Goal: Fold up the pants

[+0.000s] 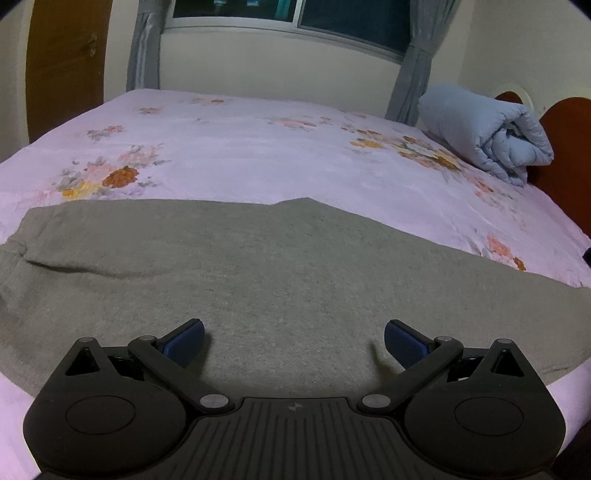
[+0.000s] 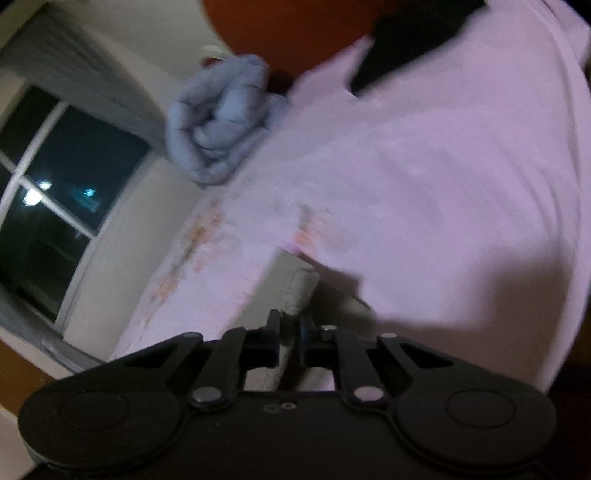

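Note:
Grey pants (image 1: 280,266) lie spread flat across the near part of a bed with a pink flowered sheet (image 1: 258,155). My left gripper (image 1: 293,332) hovers low over the pants, its blue-padded fingers (image 1: 186,341) wide open with nothing between them. In the blurred, tilted right wrist view, my right gripper (image 2: 290,325) is shut on a ribbed grey end of the pants (image 2: 291,291). That fabric runs up from between the fingers, lifted off the sheet (image 2: 443,184). The rest of the pants is hidden in that view.
A rolled pale-blue quilt (image 1: 487,129) lies at the far right of the bed against a brown headboard (image 1: 565,140). Behind the bed are a dark window (image 1: 351,22) with grey curtains and a wooden door (image 1: 62,62). A black, blurred shape (image 2: 399,40) lies on the sheet.

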